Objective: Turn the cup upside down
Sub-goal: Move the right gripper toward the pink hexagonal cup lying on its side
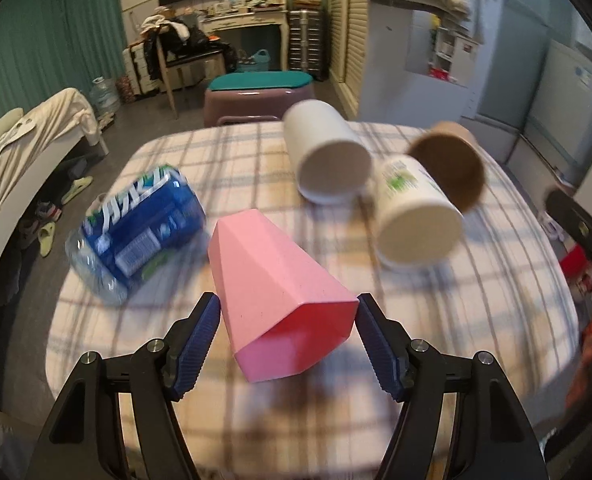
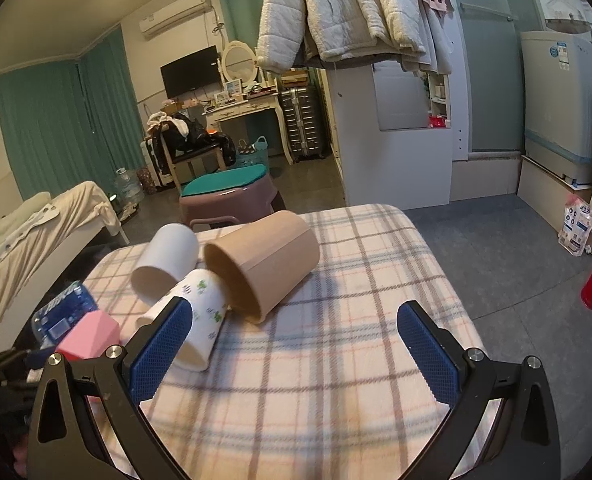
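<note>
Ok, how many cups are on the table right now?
4: pink cup between the left gripper fingers; white cup behind it; patterned cup and brown cup to the right.
</note>
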`<state>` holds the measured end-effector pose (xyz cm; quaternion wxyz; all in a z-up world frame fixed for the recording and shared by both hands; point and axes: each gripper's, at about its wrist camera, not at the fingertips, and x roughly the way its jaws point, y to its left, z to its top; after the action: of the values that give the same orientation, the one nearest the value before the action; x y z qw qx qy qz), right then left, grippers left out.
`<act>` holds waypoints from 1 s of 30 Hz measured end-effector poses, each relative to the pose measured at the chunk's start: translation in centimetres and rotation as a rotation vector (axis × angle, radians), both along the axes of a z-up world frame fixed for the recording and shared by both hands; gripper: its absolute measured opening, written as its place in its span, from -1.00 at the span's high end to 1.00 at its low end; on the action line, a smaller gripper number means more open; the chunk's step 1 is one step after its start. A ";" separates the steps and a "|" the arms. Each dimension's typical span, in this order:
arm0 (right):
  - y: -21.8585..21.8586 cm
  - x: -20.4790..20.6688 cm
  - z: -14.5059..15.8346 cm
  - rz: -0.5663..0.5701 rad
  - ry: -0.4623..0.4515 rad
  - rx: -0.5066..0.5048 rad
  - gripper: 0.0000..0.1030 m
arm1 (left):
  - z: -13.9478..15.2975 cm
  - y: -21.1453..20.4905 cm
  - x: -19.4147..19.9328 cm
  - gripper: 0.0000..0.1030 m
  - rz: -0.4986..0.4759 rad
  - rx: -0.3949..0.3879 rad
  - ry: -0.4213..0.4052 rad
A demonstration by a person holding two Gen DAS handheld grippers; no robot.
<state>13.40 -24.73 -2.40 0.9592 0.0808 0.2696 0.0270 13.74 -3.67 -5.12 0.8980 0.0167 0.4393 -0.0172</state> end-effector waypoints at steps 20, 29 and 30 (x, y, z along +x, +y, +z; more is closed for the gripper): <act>3.7 -5.6 2.1 0.044 -0.013 -0.086 -1.00 | -0.1 0.5 -5.3 -0.72 -0.067 -0.019 -0.059; 6.5 -6.7 4.5 0.077 -0.039 -0.137 -1.00 | 2.4 2.8 -6.9 -0.86 -0.048 -0.035 -0.152; 6.9 -6.6 4.7 0.081 -0.037 -0.141 -1.00 | 2.9 3.4 -7.2 -0.87 -0.040 -0.039 -0.173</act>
<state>6.76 -17.87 2.33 0.9655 0.0016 0.2561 0.0483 6.56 -0.22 -2.24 0.9322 0.0094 0.3594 -0.0423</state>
